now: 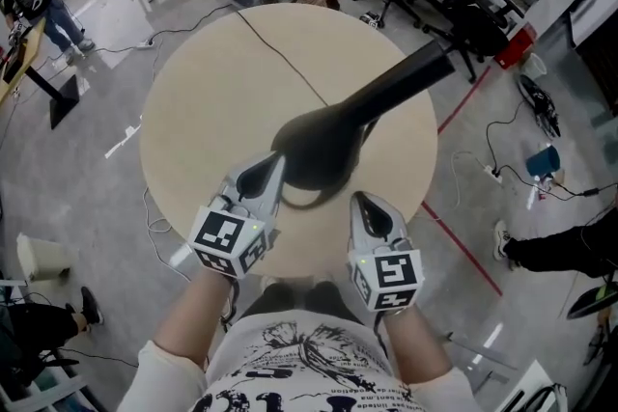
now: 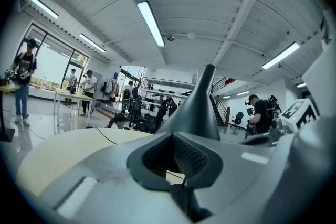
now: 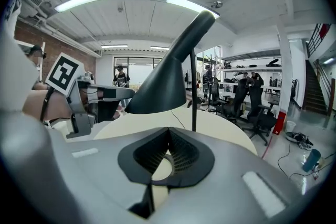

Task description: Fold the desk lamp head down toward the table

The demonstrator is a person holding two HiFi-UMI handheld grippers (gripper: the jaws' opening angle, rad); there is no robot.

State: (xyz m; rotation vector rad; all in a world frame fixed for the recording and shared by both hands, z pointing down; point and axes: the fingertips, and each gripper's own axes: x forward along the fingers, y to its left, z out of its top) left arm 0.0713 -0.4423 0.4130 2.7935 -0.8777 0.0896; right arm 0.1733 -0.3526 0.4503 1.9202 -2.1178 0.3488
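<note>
Lamp head (image 1: 323, 145) hangs over the round counter (image 1: 212, 92) in your head view, neck tapering toward 2 o'clock, with your left tool (image 1: 273, 167) at its 8 o'clock rim and your right tool (image 1: 365, 206) at 5 o'clock. Left gripper view: jaws together, empty, lamp head just beyond. Right gripper view: jaws together, empty, lamp head apart at 12 o'clock.

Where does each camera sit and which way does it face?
Head view: on the person's head, steeply down at the table, lamp head, both forearms, left gripper and right gripper.
Left gripper view: on that gripper, along its shut jaws, tilted up at the lamp head.
Right gripper view: likewise, shut jaws toward the lamp head, left gripper beside it.
Shared: all show lamp head and table.
</note>
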